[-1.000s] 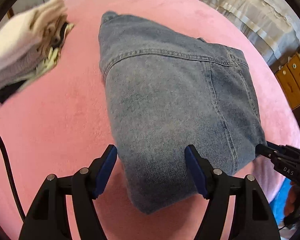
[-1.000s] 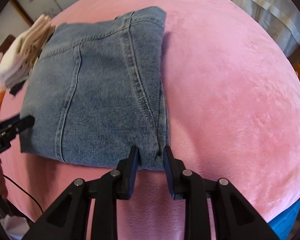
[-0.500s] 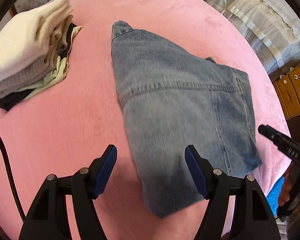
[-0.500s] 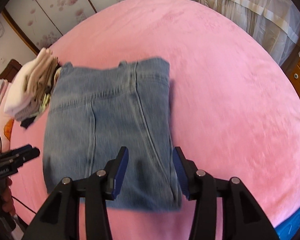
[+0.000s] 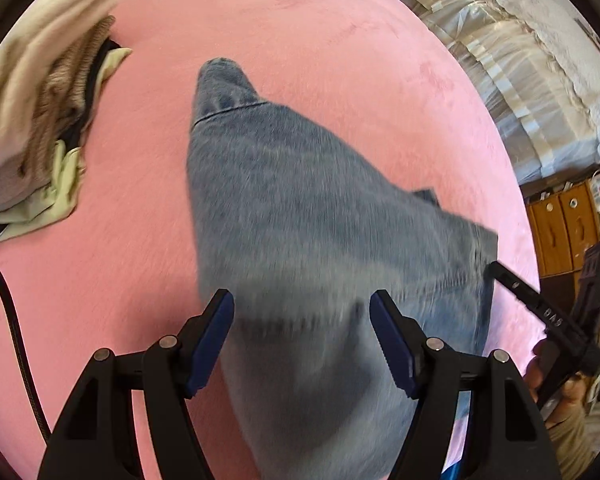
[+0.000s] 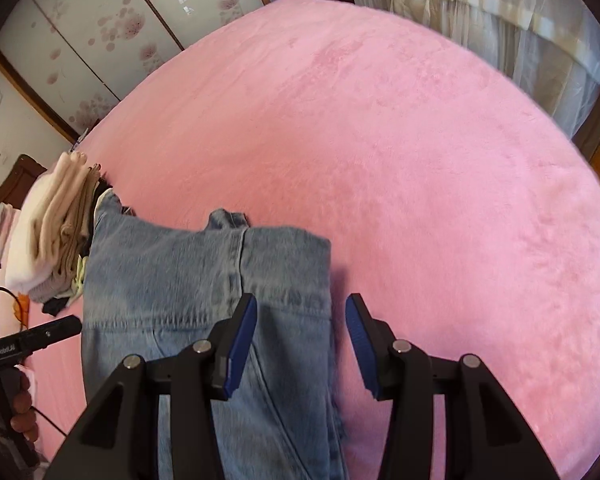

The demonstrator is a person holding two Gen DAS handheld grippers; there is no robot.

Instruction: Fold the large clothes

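Left claw (image 5: 302,340): black frames, blue ribbed pads, jaws wide apart and empty, hanging over the near end of the jeans (image 5: 320,240), pads clear of the cloth. Jeans: faded blue denim, folded to a thick slab, stitched seams, blurred at the near end; flat on the bed (image 5: 320,40), reaching from under the claw out ahead of it. Left of the claw, a black cable (image 5: 12,312) across the pink plush. Farther left and ahead, a stack (image 5: 40,100) of folded knits, cream, beige and pale green.

Right claw (image 6: 301,340): same build, jaws partly apart after just opening, nothing gripped; jeans' right edge below the gap, untouched. Beyond the claw, bare fleecy pink. Far off, pale curtains (image 6: 500,20) and flowered panels (image 6: 100,20).
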